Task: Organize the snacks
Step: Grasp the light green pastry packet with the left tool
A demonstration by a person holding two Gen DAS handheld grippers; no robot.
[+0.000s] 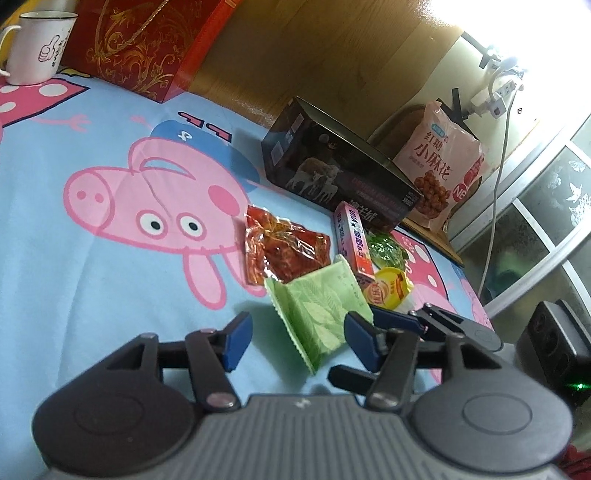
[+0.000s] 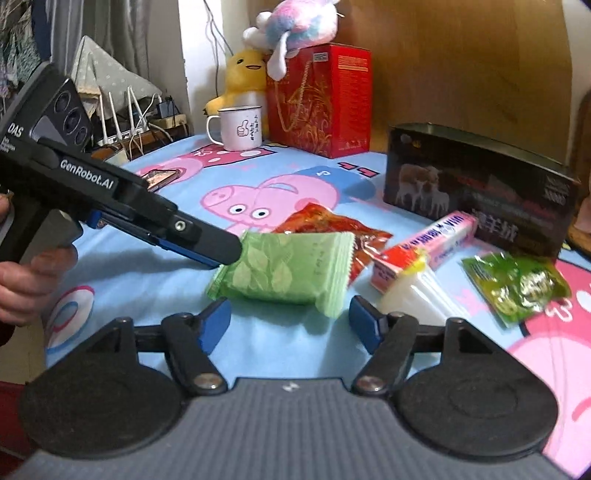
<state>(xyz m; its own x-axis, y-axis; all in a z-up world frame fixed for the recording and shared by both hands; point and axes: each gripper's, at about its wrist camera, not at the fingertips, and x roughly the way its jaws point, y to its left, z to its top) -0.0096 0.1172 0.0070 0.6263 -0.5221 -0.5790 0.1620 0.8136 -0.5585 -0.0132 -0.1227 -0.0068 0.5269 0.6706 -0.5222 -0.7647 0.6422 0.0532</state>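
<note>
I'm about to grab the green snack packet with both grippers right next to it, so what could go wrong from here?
1. Both the left gripper and right gripper are open around the same green packet; their fingers may collide.
2. The packet's far edge lies over the red packet, which could get dragged along.
3. The jelly cup sits by the right gripper's finger and may be knocked.

A white enamel mug [image 2: 240, 127] with a thumbs-up drawing stands on a blue cartoon-pig sheet [image 2: 155, 280]. Just beside it stands a red gift bag [image 2: 321, 99]. A yellow duck plush [image 2: 243, 81] sits behind the mug, and a pastel plush [image 2: 295, 26] rests atop the bag.
</note>
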